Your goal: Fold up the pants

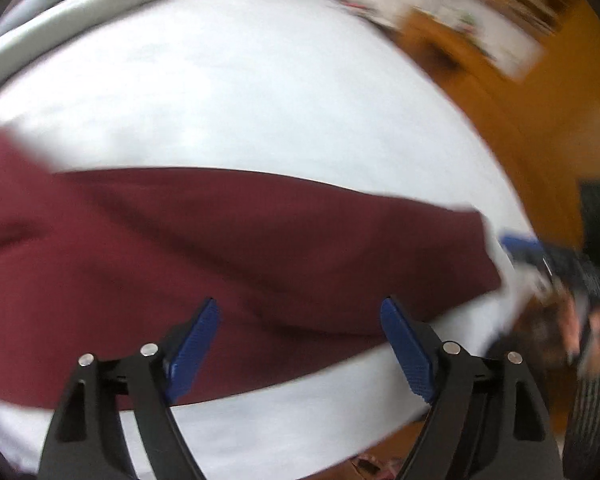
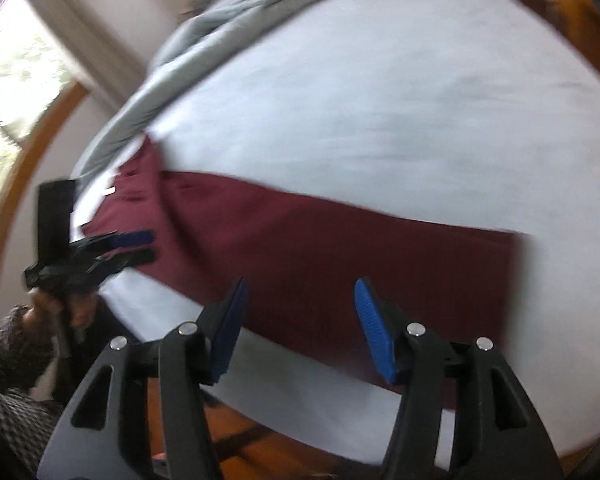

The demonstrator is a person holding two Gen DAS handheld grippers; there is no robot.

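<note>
The left gripper is held with its fingers apart, gripping nothing; the right gripper is likewise spread and empty. Both are poised over the near edge of the pants, which are laid out as a long maroon band across the white bed, waistband to the left. If only the top layer were pinched, an uneven fold could result; blur suggests fast movement.
</note>
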